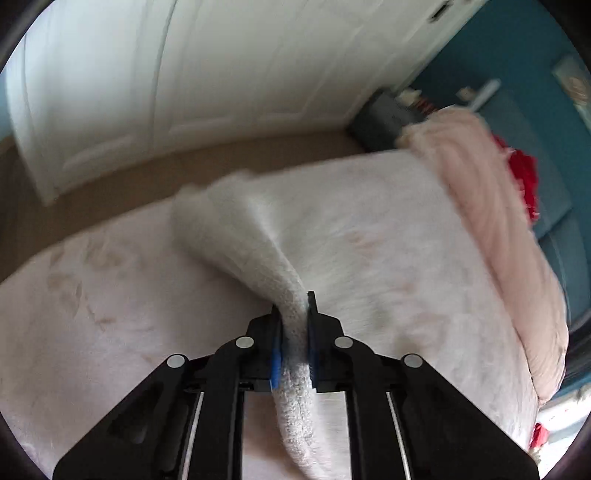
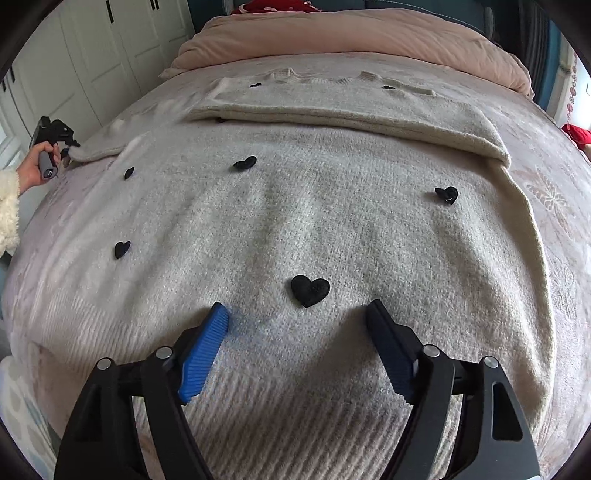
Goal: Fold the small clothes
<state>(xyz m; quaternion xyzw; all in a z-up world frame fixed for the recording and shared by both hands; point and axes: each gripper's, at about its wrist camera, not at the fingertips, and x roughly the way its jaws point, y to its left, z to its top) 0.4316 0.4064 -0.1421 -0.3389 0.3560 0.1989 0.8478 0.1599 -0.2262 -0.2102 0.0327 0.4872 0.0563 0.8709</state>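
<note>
A cream knitted sweater [image 2: 295, 221] dotted with black hearts [image 2: 310, 290] lies spread across a bed [image 2: 554, 206] covered in a pale pink, flower-patterned blanket, its ribbed hem nearest the right wrist camera. 1 sleeve [image 2: 351, 122] is folded flat across the chest of the garment, running from the left side to its cuff at the right. The right gripper [image 2: 295, 314] hangs over the lower part of the sweater with its jaws spread wide and nothing between them, the blue pads [image 2: 205, 350] standing either side of the nearest heart without pressing on the knit. At the left edge of the bed, a hand [image 2: 33, 173] in a fluffy white cuff holds the left gripper [image 1: 293, 321], whose jaws are clamped on the other sleeve [image 1: 236, 229]; in the left wrist view the fuzzy white fabric runs between the closed pads and trails away over the blanket, blurred. A rolled pink duvet [image 2: 351, 33] lies along the far end of the bed, with something red [image 1: 521, 173] beside it. White panelled doors [image 1: 166, 74] and a teal wall [image 1: 517, 48] stand behind.
</note>
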